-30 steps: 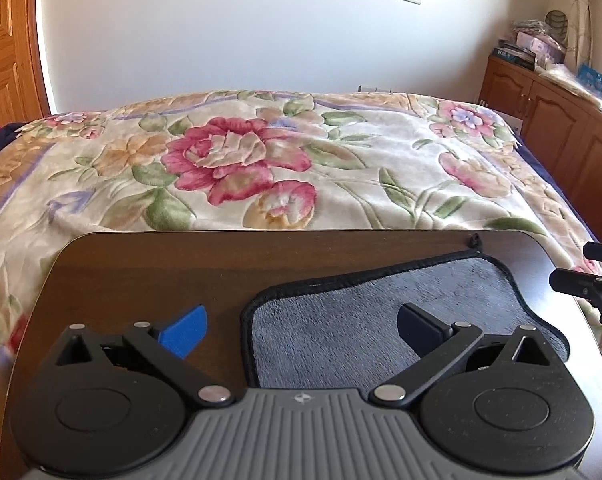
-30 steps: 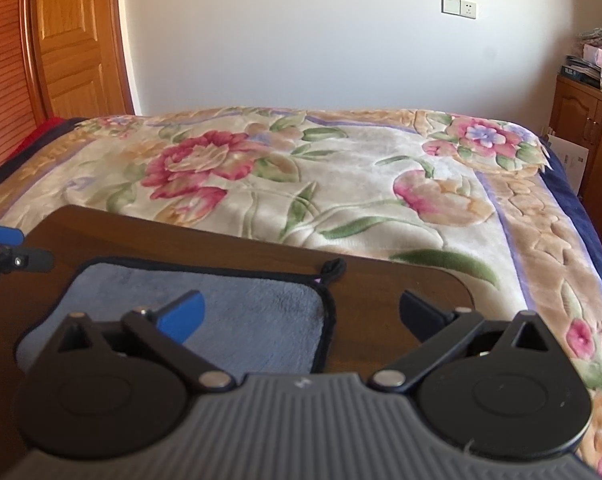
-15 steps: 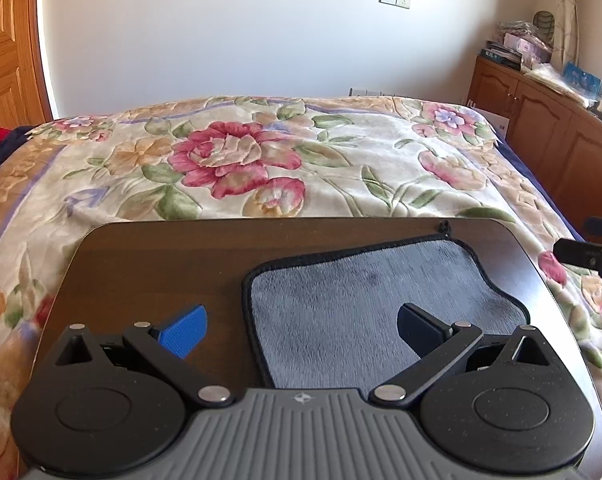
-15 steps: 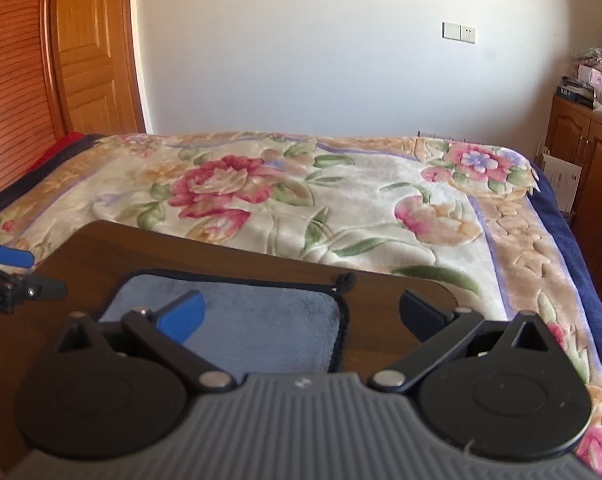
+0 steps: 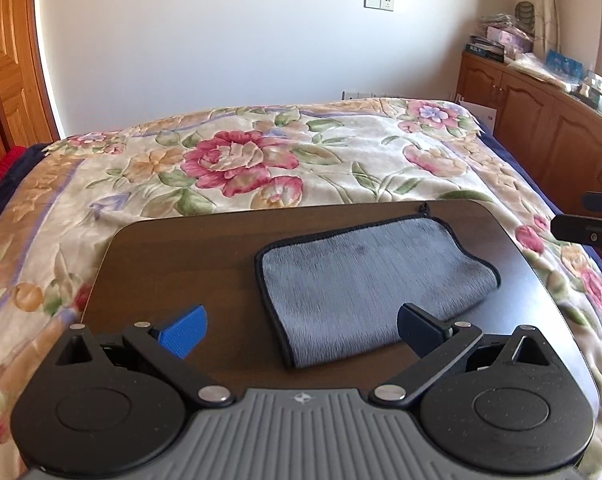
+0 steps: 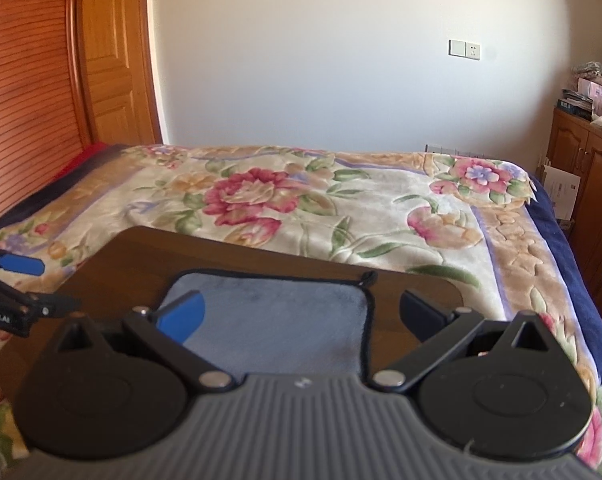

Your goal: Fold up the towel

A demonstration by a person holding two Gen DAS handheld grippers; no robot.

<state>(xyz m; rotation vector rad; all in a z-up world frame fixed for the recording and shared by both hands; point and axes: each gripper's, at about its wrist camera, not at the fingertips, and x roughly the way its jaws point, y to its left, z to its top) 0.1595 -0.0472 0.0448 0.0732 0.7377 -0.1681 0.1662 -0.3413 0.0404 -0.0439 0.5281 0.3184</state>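
Note:
A grey towel (image 5: 365,276) with a dark hem lies folded on a dark wooden tray table (image 5: 181,256). Its hang loop is at the far right corner. My left gripper (image 5: 301,330) is open and empty, raised above the towel's near edge. The towel shows in the right wrist view (image 6: 277,312) too, with my right gripper (image 6: 301,314) open and empty above it. The right gripper's fingers (image 5: 585,228) show at the right edge of the left wrist view, off the table. The left gripper's fingers (image 6: 21,266) show at the left edge of the right wrist view.
The table (image 6: 261,252) sits on a bed with a floral blanket (image 5: 261,152). Wooden cabinets (image 5: 549,120) with clutter on top run along the right wall. A wooden door (image 6: 113,60) and slatted panel stand at the left. A white wall is behind.
Both grippers have risen and drawn back from the towel, so the table and towel look smaller and farther away. The towel stays on the table.

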